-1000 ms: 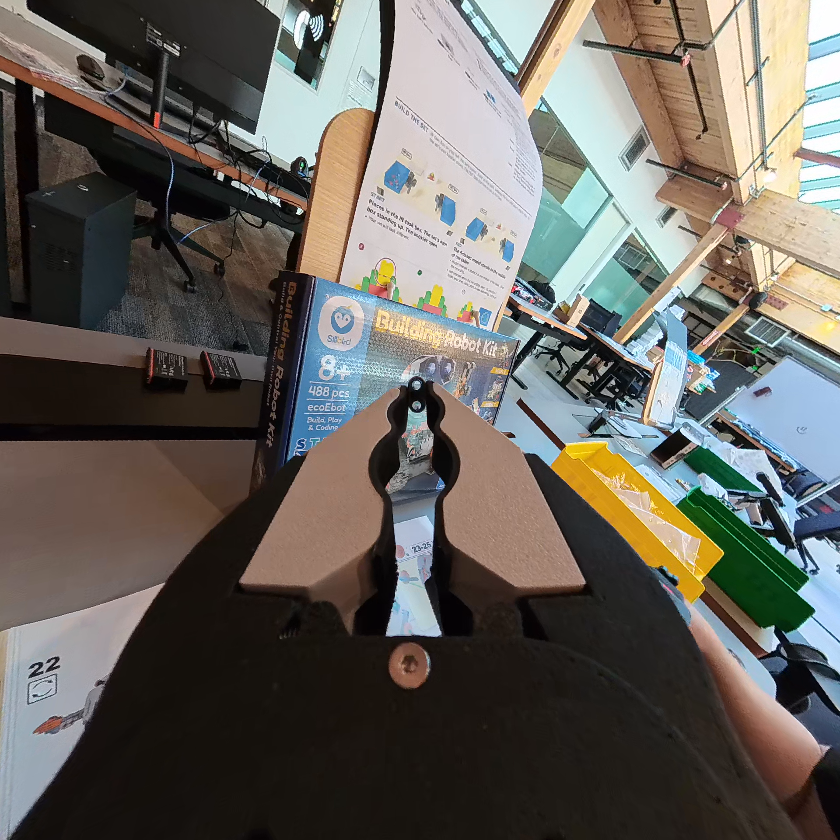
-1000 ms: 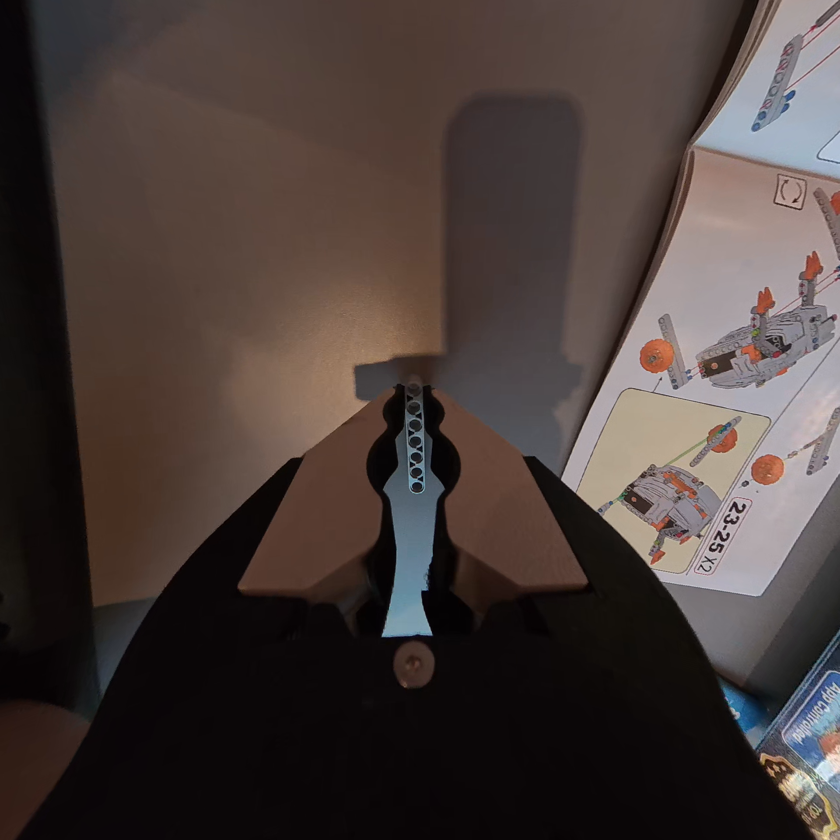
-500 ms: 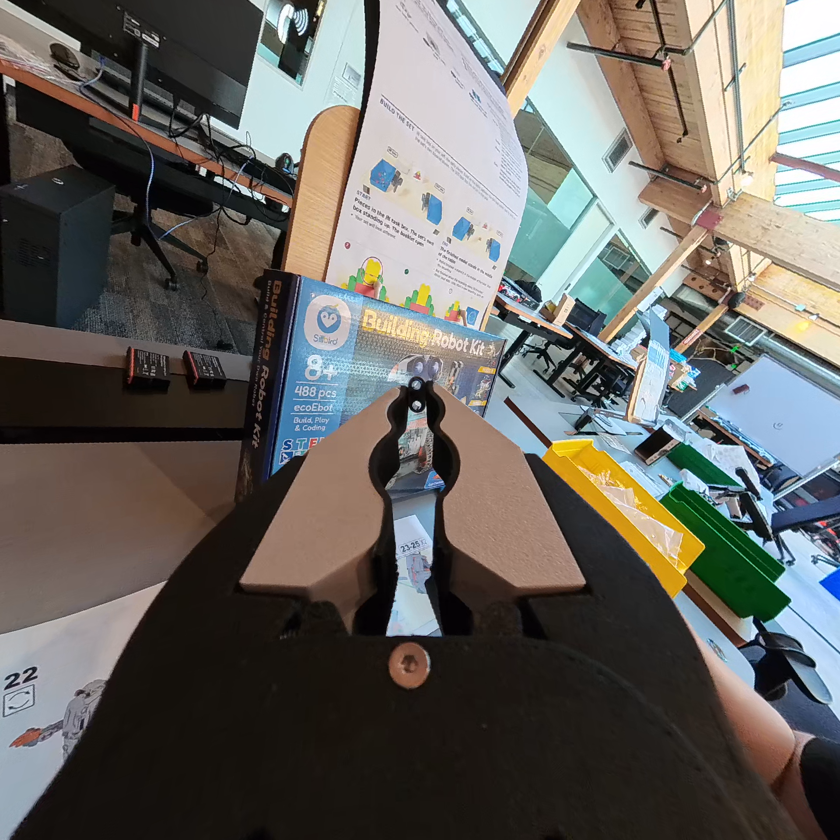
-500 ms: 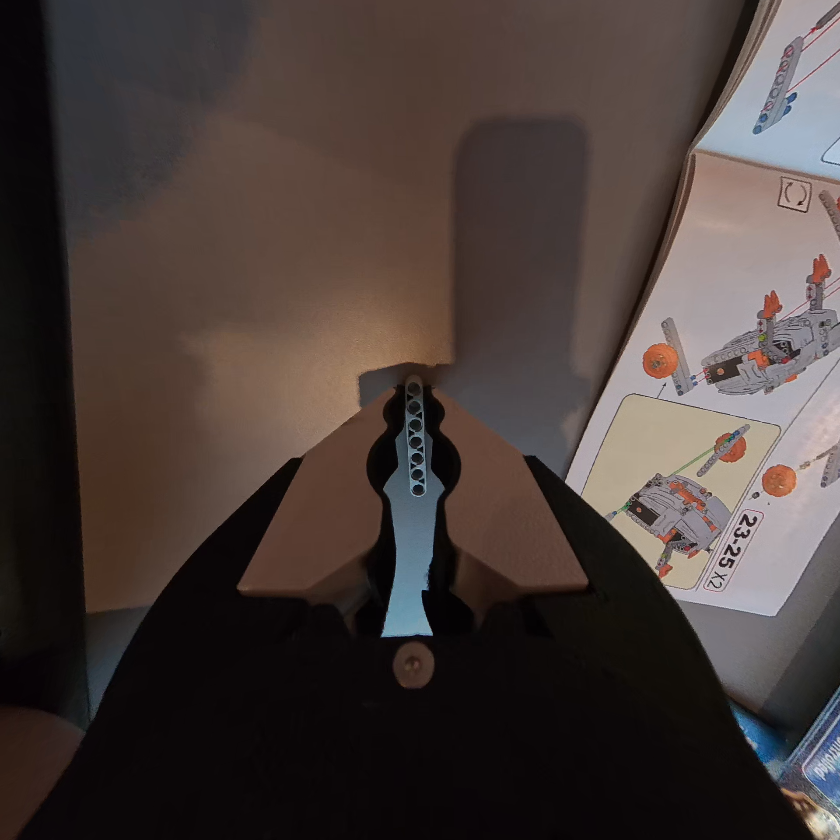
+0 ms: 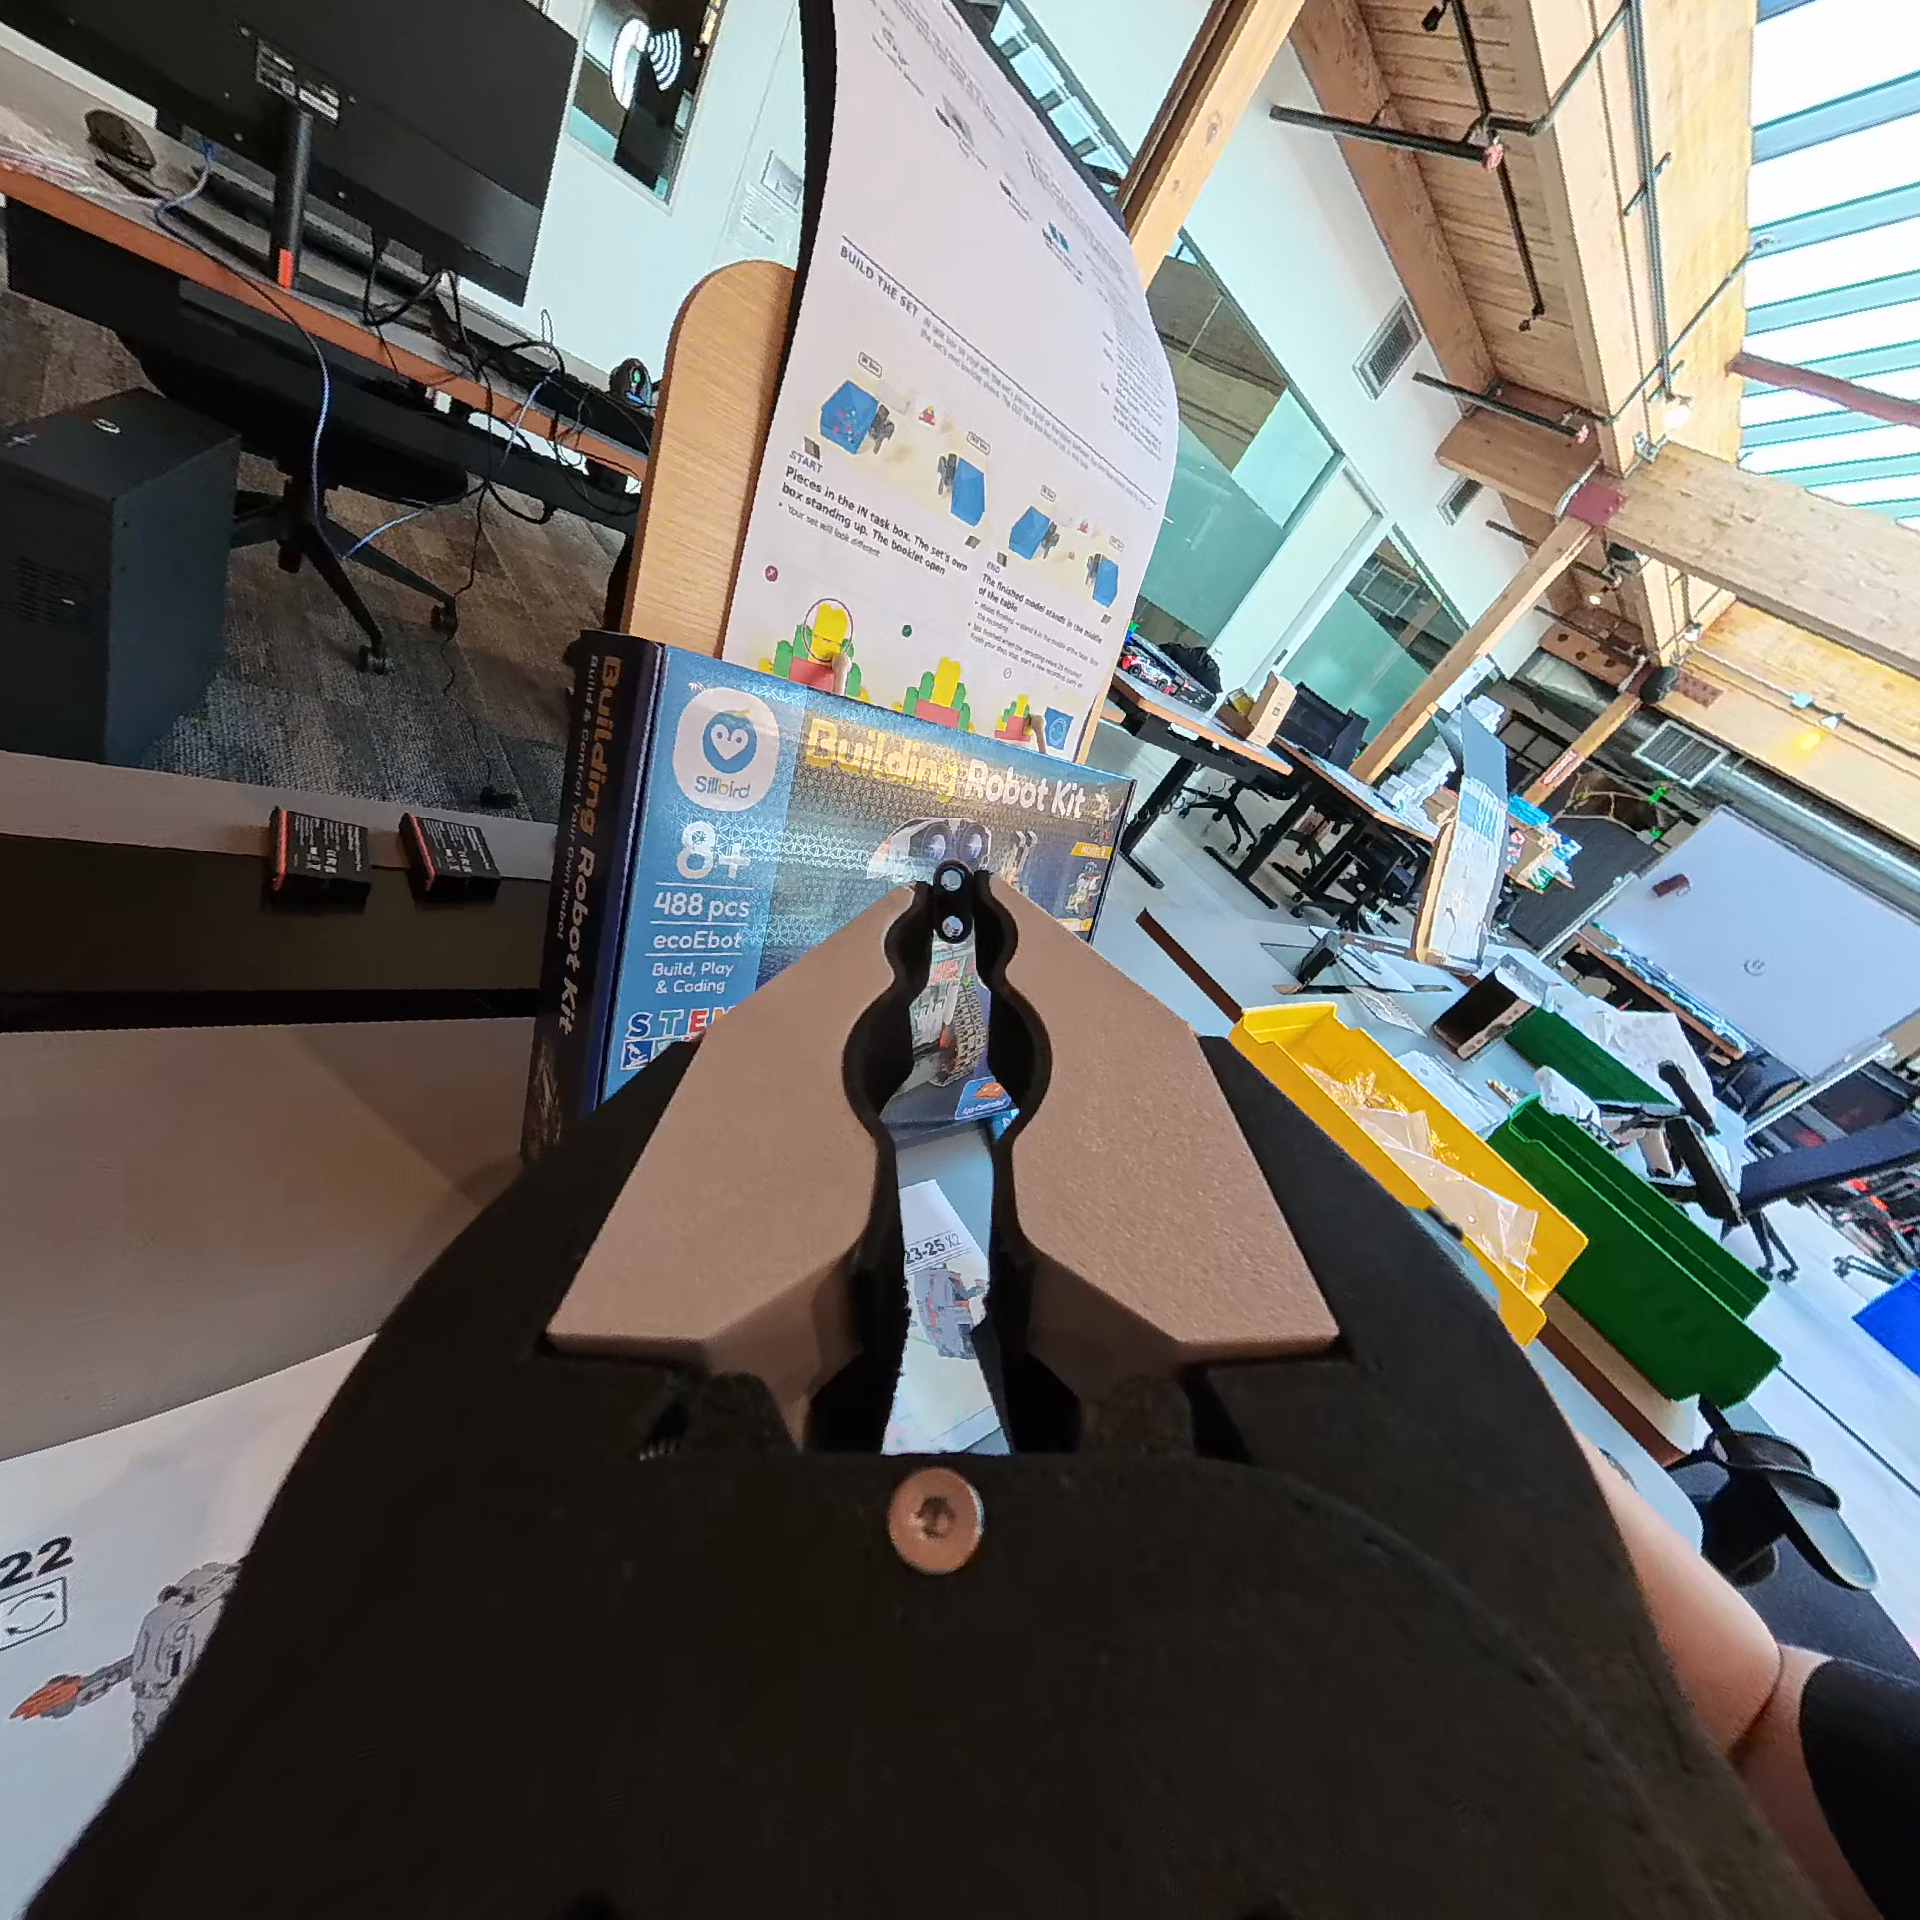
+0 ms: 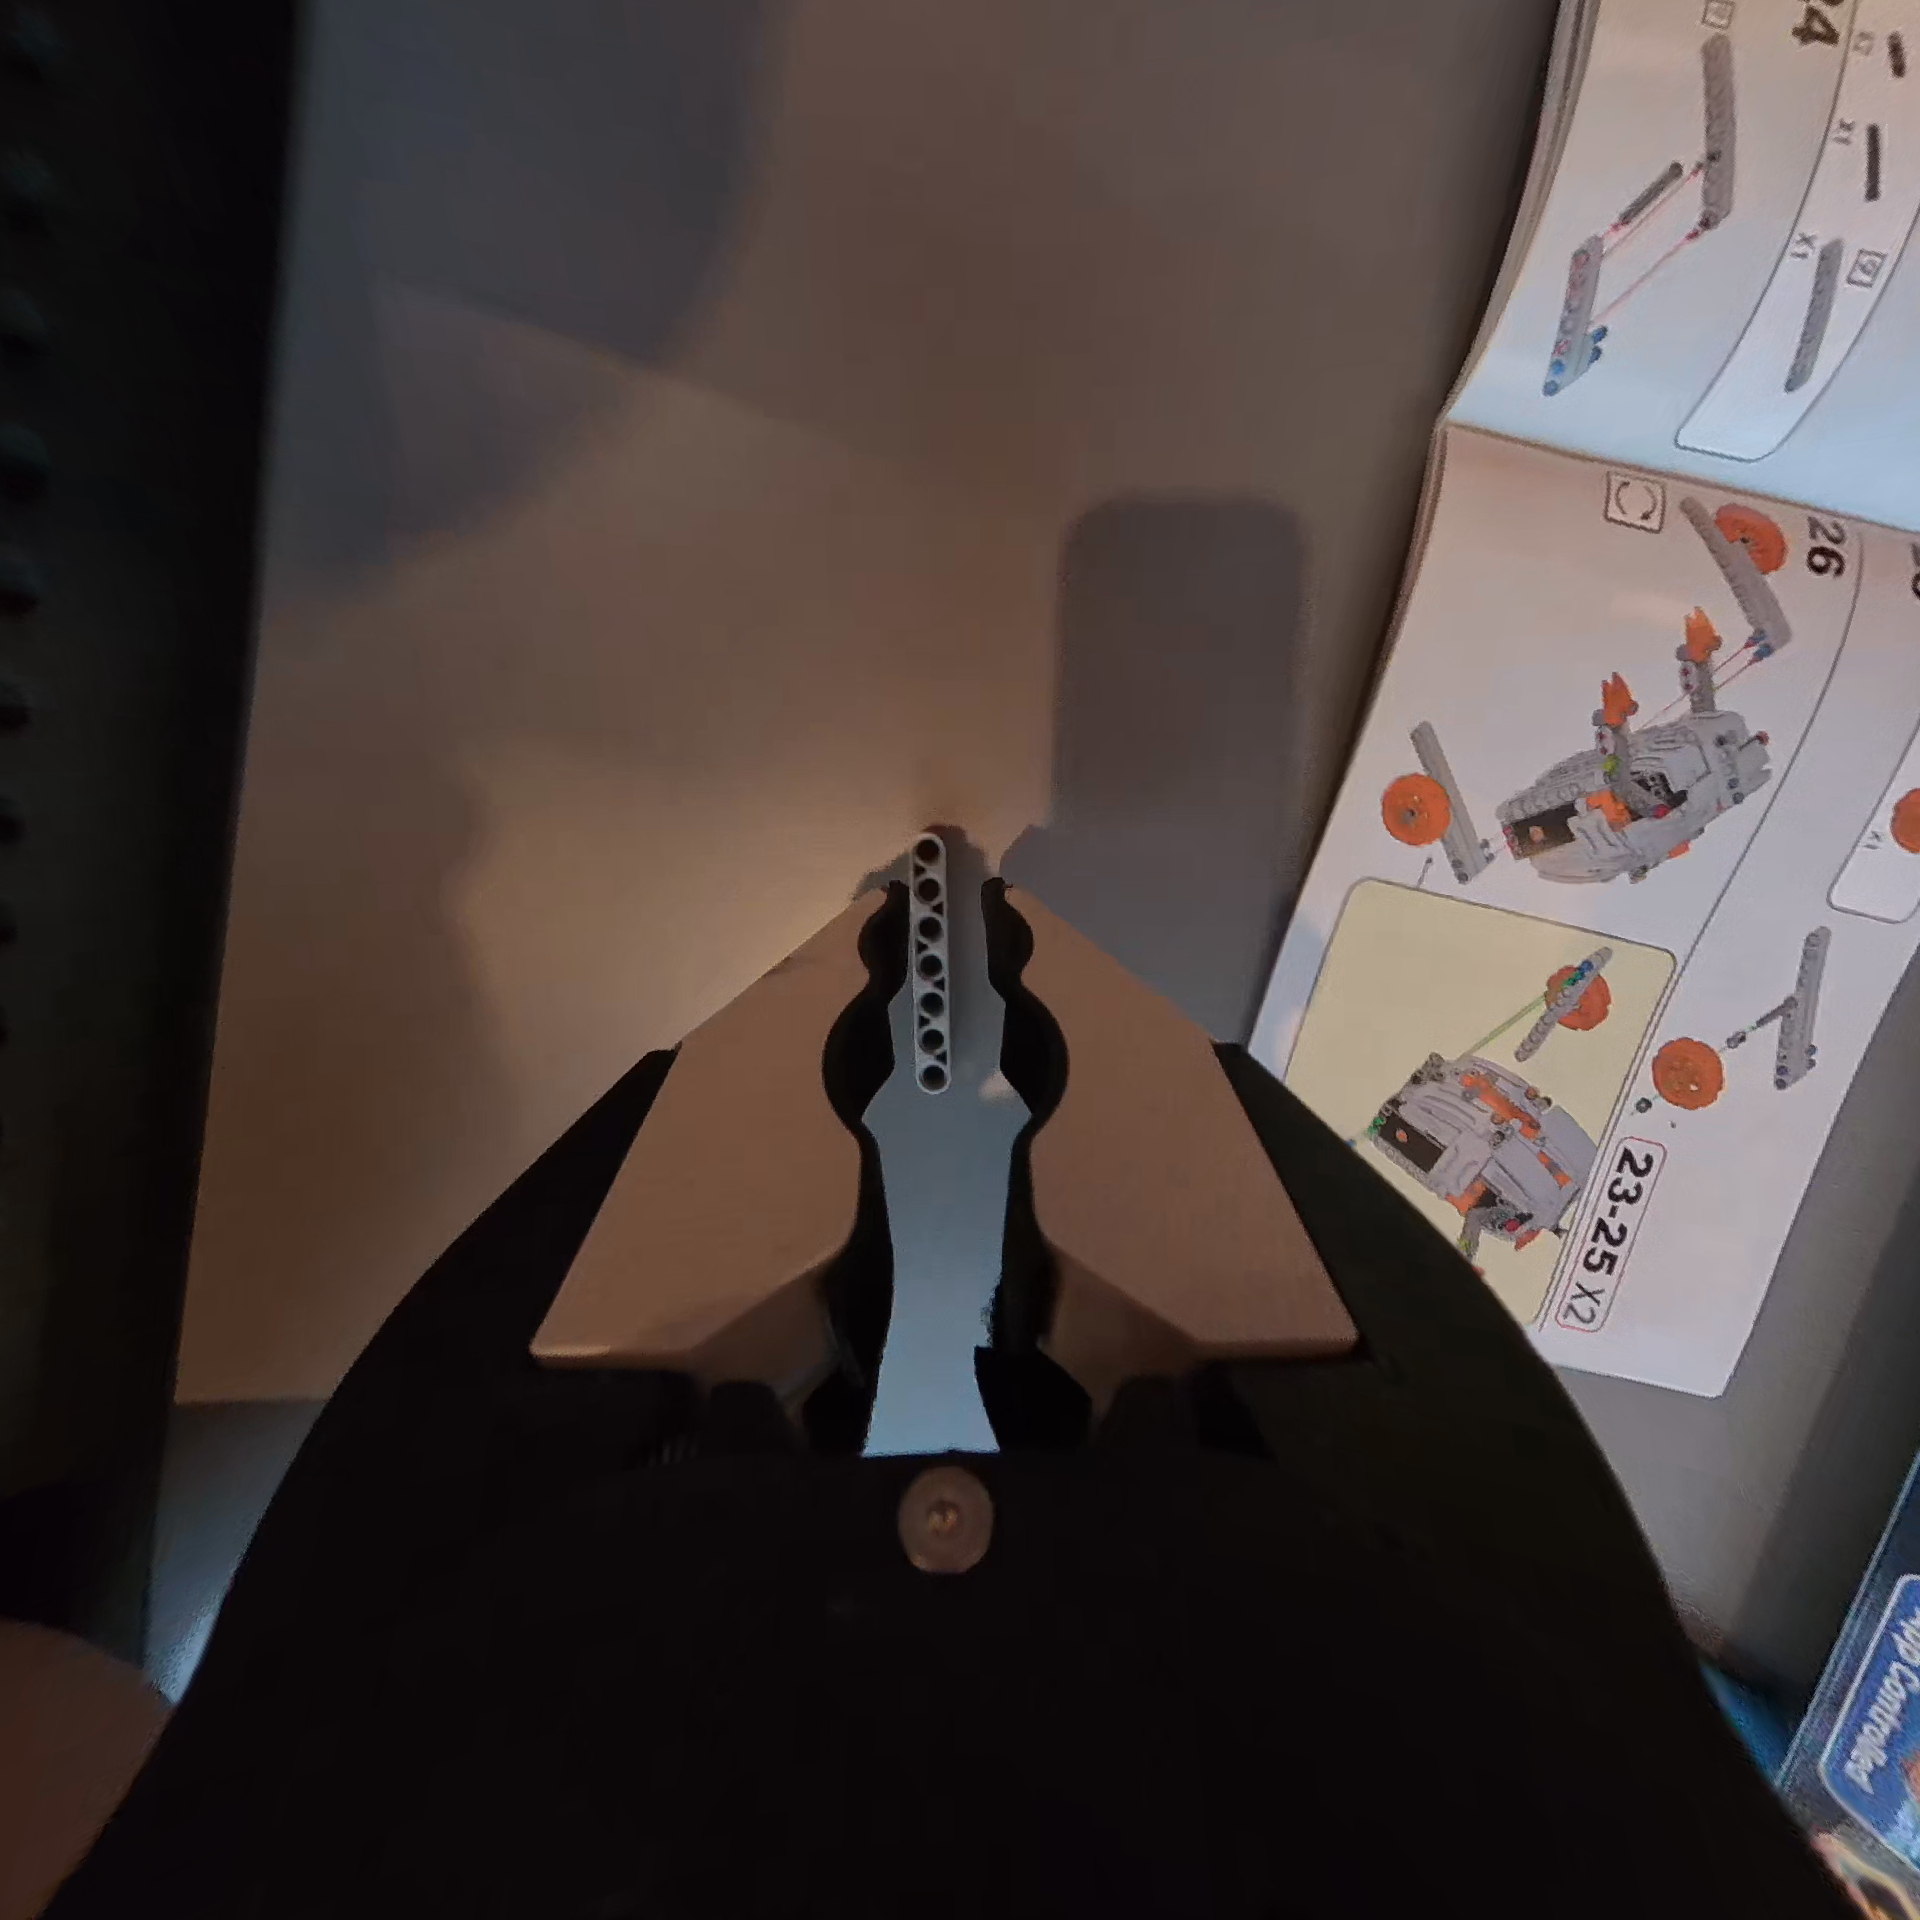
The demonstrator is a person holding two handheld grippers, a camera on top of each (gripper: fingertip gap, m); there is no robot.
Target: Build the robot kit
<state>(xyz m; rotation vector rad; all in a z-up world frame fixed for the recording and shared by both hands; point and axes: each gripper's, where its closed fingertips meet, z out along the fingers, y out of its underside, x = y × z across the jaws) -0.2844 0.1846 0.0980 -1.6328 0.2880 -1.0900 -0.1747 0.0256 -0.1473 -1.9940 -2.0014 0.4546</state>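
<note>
The left gripper [image 5: 953,894] pinches a small black piece with two holes [image 5: 951,900] at its tips, in front of the upright blue robot kit box [image 5: 727,894]. The right gripper [image 6: 940,883] has its jaws slightly parted around a grey perforated beam [image 6: 928,966], above the bench [image 6: 623,623], left of the open instruction booklet [image 6: 1621,831]; whether it grips the beam I cannot tell

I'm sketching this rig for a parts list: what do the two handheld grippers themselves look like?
Both look alike. The left gripper has two tan, wedge-shaped fingers with scalloped black inner edges, seated in a broad matte black body with one silver screw at its centre. The right gripper has the same build, dimmer in shadow. No cables or markings show. At the left view's lower right, a dark sleeve edge is visible.
</note>
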